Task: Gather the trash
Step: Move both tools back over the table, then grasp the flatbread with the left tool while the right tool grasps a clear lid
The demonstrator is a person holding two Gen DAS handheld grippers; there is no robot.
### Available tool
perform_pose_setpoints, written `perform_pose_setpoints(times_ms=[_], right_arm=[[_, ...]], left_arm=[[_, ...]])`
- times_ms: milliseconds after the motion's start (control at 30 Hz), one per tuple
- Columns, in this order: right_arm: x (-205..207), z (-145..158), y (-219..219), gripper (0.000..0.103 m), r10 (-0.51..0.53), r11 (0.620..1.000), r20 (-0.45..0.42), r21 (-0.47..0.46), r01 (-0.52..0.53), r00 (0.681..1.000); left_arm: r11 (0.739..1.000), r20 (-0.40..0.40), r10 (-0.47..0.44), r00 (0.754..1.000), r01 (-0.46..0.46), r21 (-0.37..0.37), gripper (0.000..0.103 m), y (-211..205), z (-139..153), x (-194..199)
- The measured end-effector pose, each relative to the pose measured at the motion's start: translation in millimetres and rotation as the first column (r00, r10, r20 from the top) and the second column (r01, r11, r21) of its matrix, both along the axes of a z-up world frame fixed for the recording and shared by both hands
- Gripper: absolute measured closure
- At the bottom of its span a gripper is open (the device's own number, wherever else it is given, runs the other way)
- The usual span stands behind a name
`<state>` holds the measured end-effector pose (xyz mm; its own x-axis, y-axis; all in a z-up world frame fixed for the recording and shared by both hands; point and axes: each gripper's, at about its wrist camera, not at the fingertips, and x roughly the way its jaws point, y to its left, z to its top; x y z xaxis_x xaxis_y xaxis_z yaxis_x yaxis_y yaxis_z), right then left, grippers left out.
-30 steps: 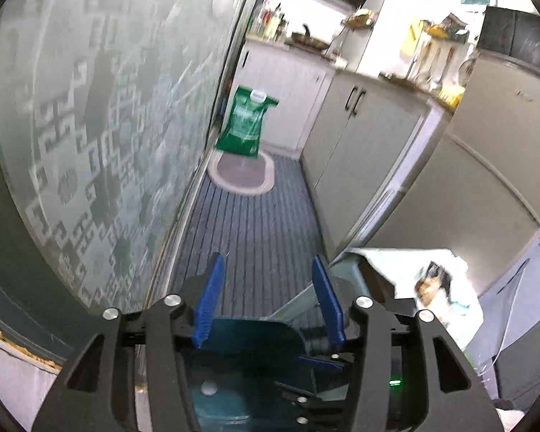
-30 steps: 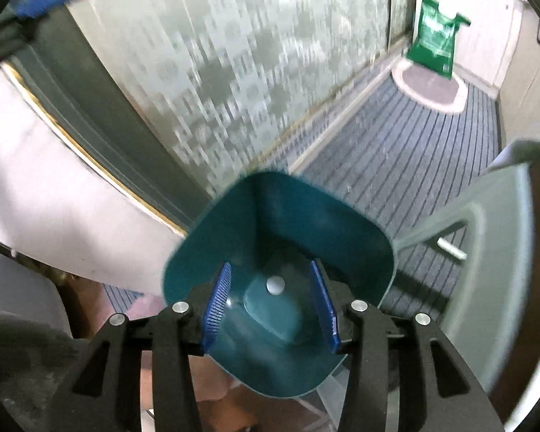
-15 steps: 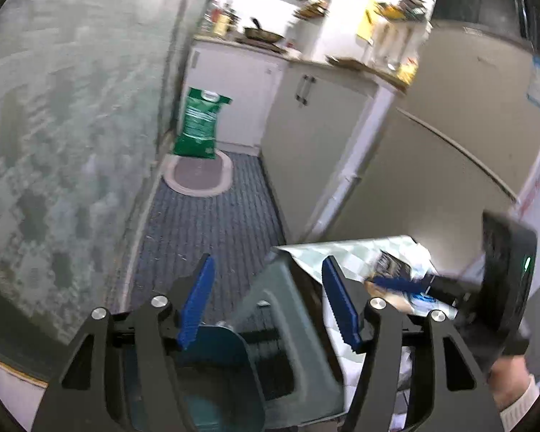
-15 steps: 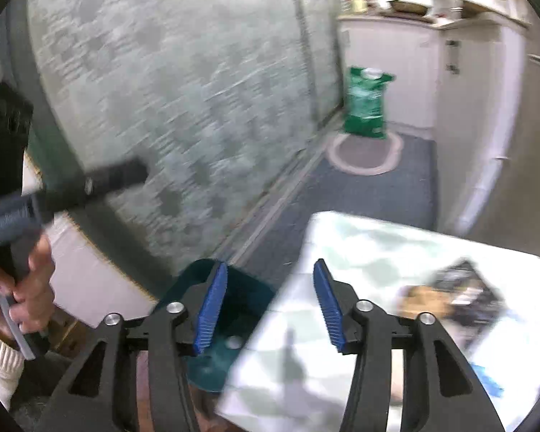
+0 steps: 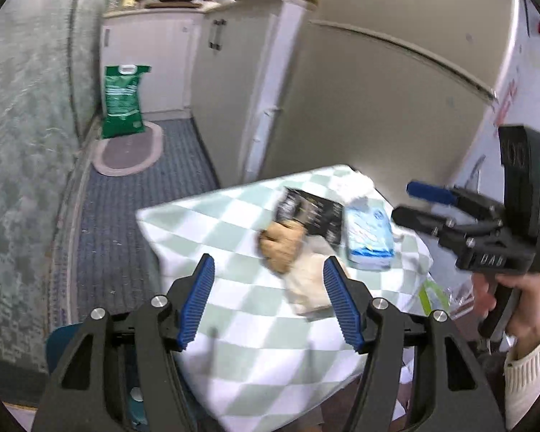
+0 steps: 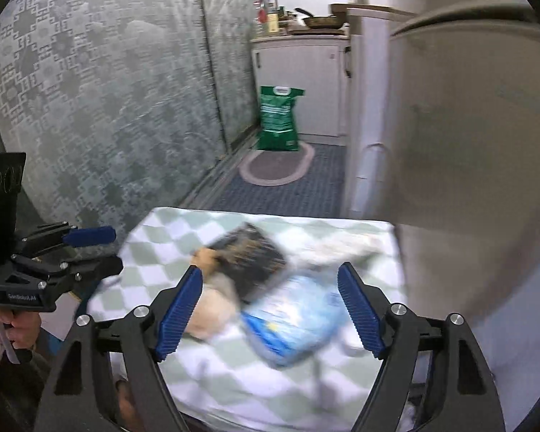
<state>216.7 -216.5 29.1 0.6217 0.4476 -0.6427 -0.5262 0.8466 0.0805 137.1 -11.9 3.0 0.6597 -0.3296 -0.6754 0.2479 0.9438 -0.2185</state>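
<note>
Softly crumpled wrappers (image 6: 291,320) on checked cloth (image 6: 154,252)

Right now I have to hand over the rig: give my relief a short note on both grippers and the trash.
Left gripper: open, empty, above the checkered table.
Right gripper: jaws opening, nothing between them, over the same table.
Trash on the table: black packet, blue-white packet, tan crumpled wrapper.
Done: cannot tell.
Left: collect all three.

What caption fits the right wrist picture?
Right gripper opening, empty, above blue packet and black wrapper on checked table.
</note>
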Motion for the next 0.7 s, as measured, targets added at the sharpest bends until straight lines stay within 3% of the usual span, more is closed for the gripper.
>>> perform_pose_setpoints(times_ms=[267,400,633,700], right_arm=[[-0.8,-17.6,-49.4,0.022,0.033,0.997,0.004,-0.065,-0.033,0.999],[-6.5,-28.7,-55.8,0.023,0.103,0.99,0.0,-0.098,-0.103,0.995],[-8.9,-40.1,-55.7,0.024,0.164,0.977,-0.004,-0.138,-0.163,0.986],[-7.3,-43.5,-54.1,0.031,0.168,0.973,-0.008,-0.157,-0.167,0.986]], left_arm=[[0.992,-0.051,-0.11,0.993,0.113,0.048,0.039,-45.9,-27.8,7.8],[0.987,-0.071,-0.14,0.988,0.145,0.069,0.037,-57.7,-36.3,8.0],[0.989,-0.106,-0.122,0.987,0.13,0.073,0.06,-61.8,-42.4,15.5],[0.989,-0.106,-0.116,0.988,0.124,0.079,0.064,-61.9,-42.5,15.4]])
